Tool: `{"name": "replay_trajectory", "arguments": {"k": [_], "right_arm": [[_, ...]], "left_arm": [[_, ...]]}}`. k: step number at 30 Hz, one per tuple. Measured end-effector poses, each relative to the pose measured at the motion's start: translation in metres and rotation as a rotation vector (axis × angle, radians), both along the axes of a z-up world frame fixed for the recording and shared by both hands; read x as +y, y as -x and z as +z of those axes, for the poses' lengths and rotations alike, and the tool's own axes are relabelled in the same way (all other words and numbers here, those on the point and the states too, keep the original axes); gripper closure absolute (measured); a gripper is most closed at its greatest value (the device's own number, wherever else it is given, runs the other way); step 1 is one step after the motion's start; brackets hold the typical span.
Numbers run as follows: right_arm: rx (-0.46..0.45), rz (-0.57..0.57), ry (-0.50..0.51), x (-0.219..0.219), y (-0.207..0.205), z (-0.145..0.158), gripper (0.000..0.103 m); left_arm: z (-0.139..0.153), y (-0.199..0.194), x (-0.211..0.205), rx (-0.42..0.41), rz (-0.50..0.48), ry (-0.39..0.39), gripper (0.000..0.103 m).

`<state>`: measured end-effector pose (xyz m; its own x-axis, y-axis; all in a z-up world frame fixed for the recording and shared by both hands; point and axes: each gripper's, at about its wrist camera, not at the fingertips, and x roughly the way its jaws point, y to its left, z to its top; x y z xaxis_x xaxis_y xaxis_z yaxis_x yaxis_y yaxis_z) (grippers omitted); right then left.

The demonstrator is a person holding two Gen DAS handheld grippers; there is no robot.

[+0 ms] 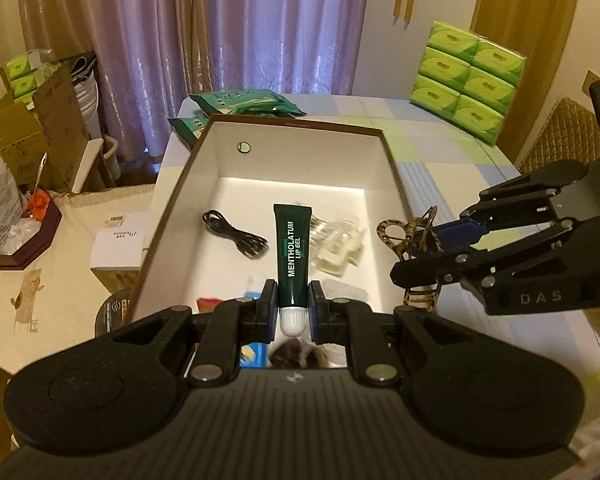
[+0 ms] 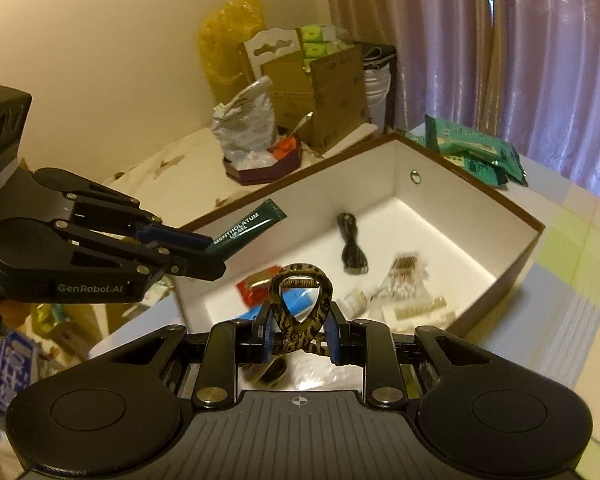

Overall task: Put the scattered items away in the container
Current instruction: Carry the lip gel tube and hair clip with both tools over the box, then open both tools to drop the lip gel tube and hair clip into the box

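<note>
The left hand-held gripper (image 1: 293,307) pinches a green lip gel tube (image 1: 292,256), which points to 12 o'clock over the open box (image 1: 392,160). The right hand-held gripper (image 2: 299,334) clamps a leopard-print hair clip (image 2: 300,300) above the box's near edge.

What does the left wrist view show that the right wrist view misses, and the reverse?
Only the left wrist view shows the stacked green tissue packs and the tube's white cap. Only the right wrist view shows the yellow bag by the wall. Both show the white box, the black cable, the left tool shut on the lip gel tube, and the right tool shut on the leopard-print hair clip.
</note>
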<state>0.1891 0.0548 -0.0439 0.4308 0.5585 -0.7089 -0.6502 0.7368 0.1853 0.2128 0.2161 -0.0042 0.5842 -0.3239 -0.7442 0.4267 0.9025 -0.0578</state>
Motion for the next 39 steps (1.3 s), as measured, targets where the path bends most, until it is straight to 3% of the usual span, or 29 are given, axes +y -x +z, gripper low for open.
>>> {"name": "replay_trajectory", "arguments": {"k": [8, 21, 39], "right_arm": [[0.024, -0.104, 0.031, 0.01, -0.062, -0.014, 0.08], [0.058, -0.225, 0.118, 0.007, -0.157, -0.043, 0.08], [0.161, -0.244, 0.26, 0.003, -0.215, -0.092, 0.08]], "left_arm": [[-0.014, -0.063, 0.003, 0.007, -0.032, -0.014, 0.091], [-0.05, -0.162, -0.027, 0.05, -0.078, -0.058, 0.091], [-0.102, -0.22, -0.058, 0.154, -0.096, -0.112, 0.091]]}}
